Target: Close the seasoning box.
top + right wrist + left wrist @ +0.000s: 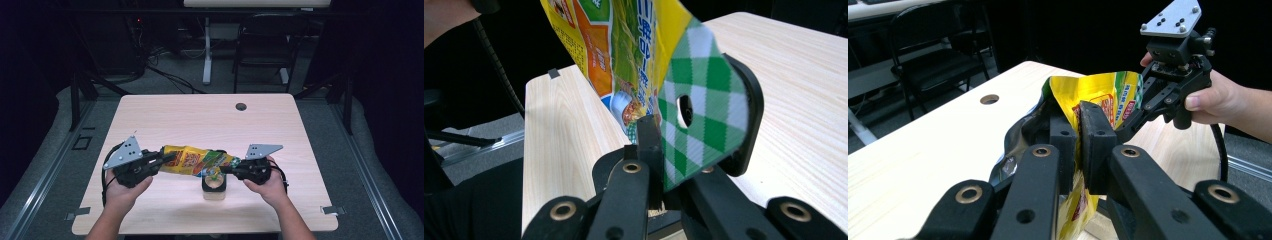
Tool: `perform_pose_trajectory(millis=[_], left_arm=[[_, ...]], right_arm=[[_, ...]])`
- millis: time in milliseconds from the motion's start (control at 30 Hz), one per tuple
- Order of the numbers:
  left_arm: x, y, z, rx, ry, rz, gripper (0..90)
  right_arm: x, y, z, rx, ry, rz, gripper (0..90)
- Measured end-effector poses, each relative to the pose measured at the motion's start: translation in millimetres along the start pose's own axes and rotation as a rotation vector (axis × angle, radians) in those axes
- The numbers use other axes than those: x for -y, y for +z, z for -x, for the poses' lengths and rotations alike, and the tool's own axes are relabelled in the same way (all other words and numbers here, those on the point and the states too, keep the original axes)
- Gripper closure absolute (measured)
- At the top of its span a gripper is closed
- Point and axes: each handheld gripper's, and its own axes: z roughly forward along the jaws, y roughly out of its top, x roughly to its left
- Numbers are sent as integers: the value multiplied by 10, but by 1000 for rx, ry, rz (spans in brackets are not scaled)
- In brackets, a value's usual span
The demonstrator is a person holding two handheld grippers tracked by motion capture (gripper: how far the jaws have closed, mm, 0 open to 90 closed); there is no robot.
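Note:
A yellow snack bag [187, 161] with a green-and-white checked end hangs stretched between my two grippers, just above the table [200, 120]. My left gripper [167, 159] is shut on the bag's left end; in the left gripper view its jaws [1079, 112] pinch the crumpled edge of the bag [1108, 95]. My right gripper [225, 169] is shut on the right end, and in the right gripper view its jaws [659, 135] clamp the checked flap of the bag [634, 50]. A small black-based container [213, 187] with a pale round top stands right under the bag's right end.
A round cable hole [241, 106] lies near the table's far edge. Beyond the table stand a black chair [262, 45] and a white desk leg [207, 50], with cables on the floor. Tape marks sit at the table's near corners.

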Motion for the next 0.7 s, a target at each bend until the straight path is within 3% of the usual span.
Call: perform_pose_trajectory(millis=[533,700], left_arm=[[91,8,-28,6,-20,-7,856],[110,0,-26,-1,-24,-3,855]], right_arm=[[38,36,18,-14,13,-27,900],[59,44,27,-38,47,-7,895]])
